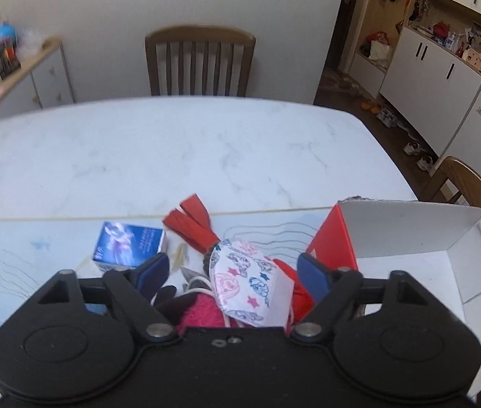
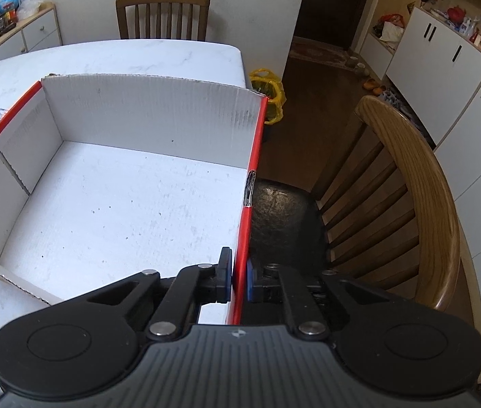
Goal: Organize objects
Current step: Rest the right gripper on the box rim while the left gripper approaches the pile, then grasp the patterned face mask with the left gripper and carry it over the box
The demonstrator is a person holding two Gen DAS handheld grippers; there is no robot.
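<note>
A red and white cardboard box (image 1: 407, 234) stands open on the table's right side; it also shows in the right wrist view (image 2: 121, 204), empty inside. My right gripper (image 2: 239, 280) is shut on the box's right wall. My left gripper (image 1: 233, 272) is open above a pile of objects: a white face mask (image 1: 247, 282) with cartoon prints, a pink fuzzy item (image 1: 203, 312) and red straps (image 1: 193, 221). A small blue box (image 1: 128, 244) lies just left of the pile.
The marble table (image 1: 172, 149) has a drawn-on paper mat (image 1: 19, 261) at its near part. Wooden chairs stand at the far side (image 1: 199, 57) and the right (image 2: 410, 187). A yellow bag (image 2: 267, 91) sits on the floor beyond the table.
</note>
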